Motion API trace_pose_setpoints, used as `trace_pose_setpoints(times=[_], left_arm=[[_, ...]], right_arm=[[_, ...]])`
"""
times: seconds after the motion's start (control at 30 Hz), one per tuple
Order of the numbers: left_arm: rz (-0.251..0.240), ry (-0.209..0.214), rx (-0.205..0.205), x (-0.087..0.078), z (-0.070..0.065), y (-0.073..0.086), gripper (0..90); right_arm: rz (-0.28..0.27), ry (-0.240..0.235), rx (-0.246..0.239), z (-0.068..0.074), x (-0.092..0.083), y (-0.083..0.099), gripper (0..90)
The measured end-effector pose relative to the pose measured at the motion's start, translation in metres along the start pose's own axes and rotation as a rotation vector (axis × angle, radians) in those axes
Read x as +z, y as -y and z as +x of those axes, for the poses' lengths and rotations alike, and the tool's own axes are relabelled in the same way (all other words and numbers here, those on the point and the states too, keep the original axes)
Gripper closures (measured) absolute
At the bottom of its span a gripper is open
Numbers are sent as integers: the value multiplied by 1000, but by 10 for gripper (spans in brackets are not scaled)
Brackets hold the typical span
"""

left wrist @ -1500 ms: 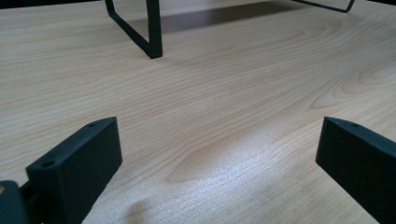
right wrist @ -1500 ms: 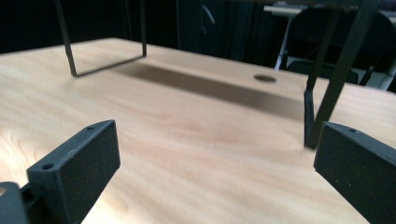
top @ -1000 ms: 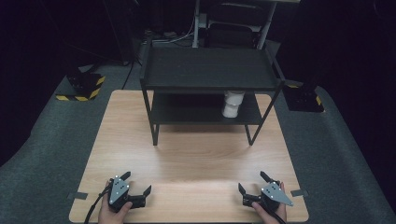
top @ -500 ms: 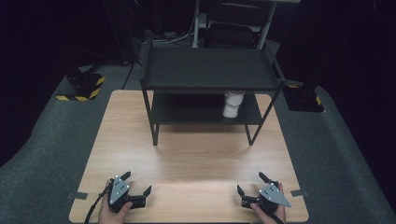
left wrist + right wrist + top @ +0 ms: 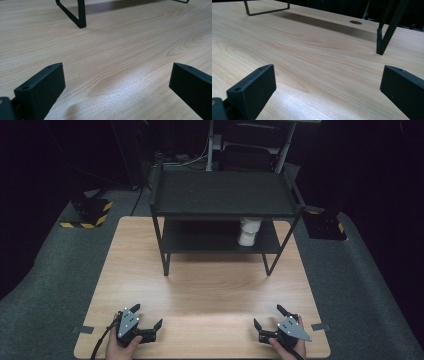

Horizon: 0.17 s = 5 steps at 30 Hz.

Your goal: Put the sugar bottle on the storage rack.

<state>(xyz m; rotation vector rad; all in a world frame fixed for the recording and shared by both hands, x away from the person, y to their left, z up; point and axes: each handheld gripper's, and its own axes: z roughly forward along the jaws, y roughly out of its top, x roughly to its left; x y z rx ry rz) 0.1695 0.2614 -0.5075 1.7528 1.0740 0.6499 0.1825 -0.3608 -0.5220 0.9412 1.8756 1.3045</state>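
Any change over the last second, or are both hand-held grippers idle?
Nothing visibly changed. The left hand-held gripper and right hand-held gripper sit open at the near edge of the table, holding nothing. The white cup stays on the lower shelf of the rack.

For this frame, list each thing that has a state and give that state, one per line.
Left gripper: open, nothing between its fingers, low at the near edge of the table.
Right gripper: open, holding nothing, low at the near edge.
Black two-tier shelf: upright at the far side of the table, top tier bare.
White cup: on the lower tier, right side; too small to tell whether it is upright or inverted.
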Motion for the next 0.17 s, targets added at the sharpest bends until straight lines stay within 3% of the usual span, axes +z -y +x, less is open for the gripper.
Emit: trace_pose_setpoints(times=[0.17], left_arm=[[37,16,-30,3,5,-7,7]], right_arm=[[0,-18,3,-3,0,0,2]])
